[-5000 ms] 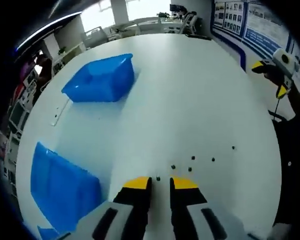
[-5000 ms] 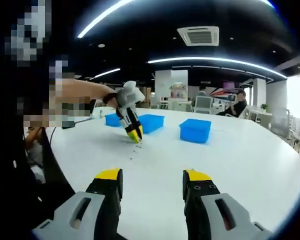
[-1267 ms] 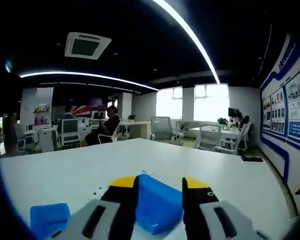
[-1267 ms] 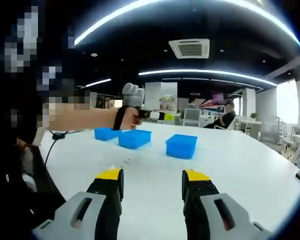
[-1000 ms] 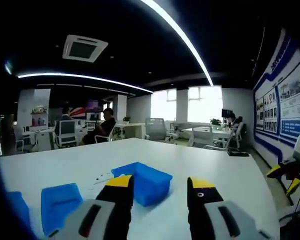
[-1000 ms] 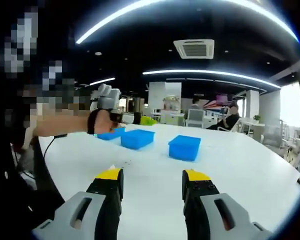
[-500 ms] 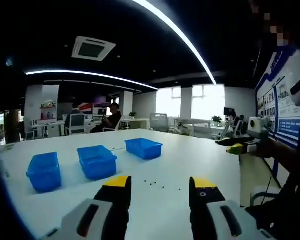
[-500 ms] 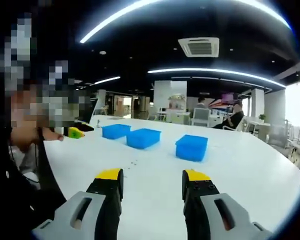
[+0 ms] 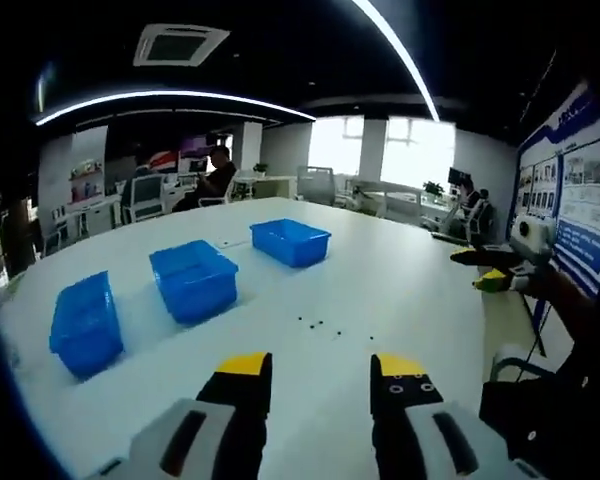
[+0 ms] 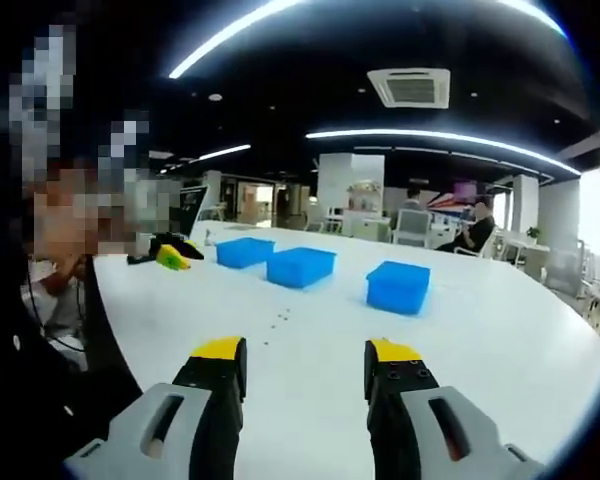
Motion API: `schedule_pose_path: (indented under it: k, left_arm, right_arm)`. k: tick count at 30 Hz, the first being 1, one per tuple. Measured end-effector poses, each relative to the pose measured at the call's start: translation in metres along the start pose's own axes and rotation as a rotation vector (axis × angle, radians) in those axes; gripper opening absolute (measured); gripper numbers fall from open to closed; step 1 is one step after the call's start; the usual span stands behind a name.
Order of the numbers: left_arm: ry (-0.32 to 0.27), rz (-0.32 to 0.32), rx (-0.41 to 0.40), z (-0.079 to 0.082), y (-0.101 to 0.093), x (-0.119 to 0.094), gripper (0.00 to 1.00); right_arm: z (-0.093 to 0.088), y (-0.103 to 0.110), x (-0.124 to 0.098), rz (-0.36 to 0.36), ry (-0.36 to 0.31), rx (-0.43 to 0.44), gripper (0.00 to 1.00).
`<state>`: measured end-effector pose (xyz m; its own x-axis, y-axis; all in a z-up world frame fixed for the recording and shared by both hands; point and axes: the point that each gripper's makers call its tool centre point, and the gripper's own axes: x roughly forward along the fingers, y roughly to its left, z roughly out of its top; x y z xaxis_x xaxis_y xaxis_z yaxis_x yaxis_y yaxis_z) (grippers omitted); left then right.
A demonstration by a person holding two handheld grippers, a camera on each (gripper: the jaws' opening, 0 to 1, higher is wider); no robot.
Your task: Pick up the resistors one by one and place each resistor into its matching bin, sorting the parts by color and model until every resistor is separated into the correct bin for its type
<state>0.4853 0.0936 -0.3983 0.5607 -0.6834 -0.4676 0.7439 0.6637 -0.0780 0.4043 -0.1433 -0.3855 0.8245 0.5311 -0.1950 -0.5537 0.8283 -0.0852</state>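
Resistors (image 9: 320, 325) lie as small dark specks scattered loose on the white table (image 9: 400, 290), in a short row ahead of the left gripper (image 9: 320, 375) and nearer the person than the bins. In the right gripper view the same specks (image 10: 278, 320) sit on the table (image 10: 480, 330) between the jaws' line and the bins. Colour and model of the parts are too small to tell.

Three blue bins stand in a row beyond the resistors, well apart from them. In the left gripper view: the near bin (image 9: 85, 322), the middle bin (image 9: 193, 281) and the far bin (image 9: 291, 241). In the right gripper view they read as the left bin (image 10: 244, 251), the centre bin (image 10: 301, 266) and the right bin (image 10: 398, 285). Their contents cannot be made out.

Left gripper: jaws parted wide, yellow tips apart, nothing between them, held above the table short of the resistors. Right gripper (image 10: 305, 365): jaws likewise spread, holding nothing, raised over the table edge.

In the left gripper view the other gripper (image 9: 500, 270) appears at the right, its yellow tips (image 9: 495, 281) off the table. In the right gripper view yellow tips (image 10: 173, 258) show at the left, near the table edge.
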Motion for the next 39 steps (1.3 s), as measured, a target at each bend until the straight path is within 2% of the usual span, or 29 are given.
schedule_pose_path:
  k: [4, 5, 8, 12, 14, 17, 19, 23, 28, 34, 39]
  left_arm:
    - [0.081, -0.016, 0.018, 0.017, 0.009, 0.029, 0.38]
    - [0.112, -0.021, 0.044, 0.022, 0.015, 0.033, 0.37]
    - [0.161, -0.060, 0.032, 0.031, 0.006, 0.059, 0.38]
    - [0.254, -0.039, 0.102, 0.034, 0.009, 0.090, 0.34]
    - [0.283, -0.053, 0.102, 0.035, 0.006, 0.106, 0.32]
    - [0.335, -0.062, 0.108, 0.031, 0.004, 0.122, 0.29]
    - [0.396, -0.065, 0.133, 0.021, 0.003, 0.133, 0.28]
    - [0.469, -0.071, 0.146, 0.005, 0.003, 0.145, 0.25]
    - [0.523, -0.068, 0.174, -0.006, 0.003, 0.152, 0.21]
    - [0.551, -0.062, 0.182, -0.012, 0.005, 0.152, 0.20]
    - [0.554, -0.070, 0.144, -0.013, 0.007, 0.152, 0.18]
  right_arm:
    - [-0.007, -0.001, -0.003, 0.000, 0.011, 0.007, 0.49]
    - [-0.008, -0.002, -0.004, -0.001, 0.012, 0.009, 0.49]
    - [-0.012, -0.005, -0.006, -0.009, 0.013, 0.019, 0.49]
    - [-0.016, -0.010, -0.010, -0.020, 0.014, 0.027, 0.49]
    - [-0.017, -0.013, -0.011, -0.028, 0.013, 0.033, 0.49]
    - [-0.019, -0.017, -0.013, -0.040, 0.013, 0.039, 0.49]
    - [-0.019, -0.019, -0.014, -0.045, 0.011, 0.044, 0.49]
    - [-0.022, -0.022, -0.016, -0.054, 0.011, 0.052, 0.48]
    - [-0.026, -0.025, -0.016, -0.062, 0.013, 0.067, 0.48]
    - [-0.028, -0.027, -0.016, -0.063, 0.009, 0.083, 0.48]
    - [-0.032, -0.025, -0.013, -0.052, 0.017, 0.087, 0.48]
